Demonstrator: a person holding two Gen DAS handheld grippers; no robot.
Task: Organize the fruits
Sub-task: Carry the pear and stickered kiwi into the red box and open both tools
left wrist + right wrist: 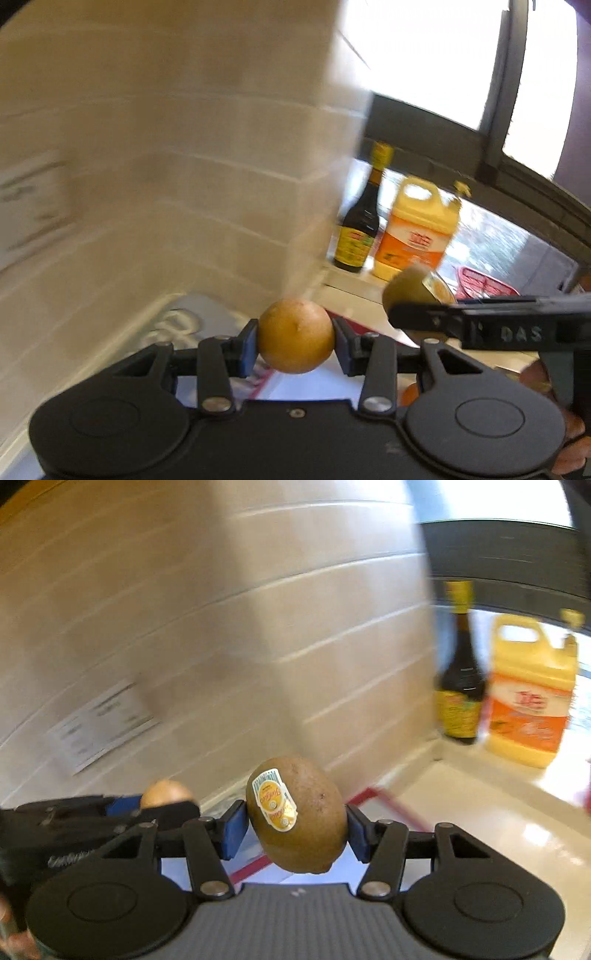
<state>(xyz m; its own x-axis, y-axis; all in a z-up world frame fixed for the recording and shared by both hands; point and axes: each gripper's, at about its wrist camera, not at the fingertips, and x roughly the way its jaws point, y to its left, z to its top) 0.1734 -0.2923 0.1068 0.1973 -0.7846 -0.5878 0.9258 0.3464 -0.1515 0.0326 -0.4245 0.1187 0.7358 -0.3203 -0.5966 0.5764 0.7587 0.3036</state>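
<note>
The left gripper pointed forward and downward toward a blurred, tiled wall, its blue pads clamped on a small round golden-brown fruit. That fruit sat squarely between the fingers, held clear of the surface below, its skin smooth with a small dimple near the middle. At about three o'clock from it, the right gripper crossed the left wrist view sideways, carrying its own fruit.

In the right wrist view, the right gripper was likewise angled downward, its jaws closed on a brown kiwi. The kiwi stood tilted, long axis leaning toward eleven o'clock, with a yellow and white sticker on its upper left face and a few dark specks on the skin. At nine o'clock the left gripper showed with the round fruit's top peeking above it.

At about one o'clock in both views, a dark sauce bottle and a yellow jug with an orange label stood side by side on a pale counter beneath a bright window. Both views were smeared by motion blur.
</note>
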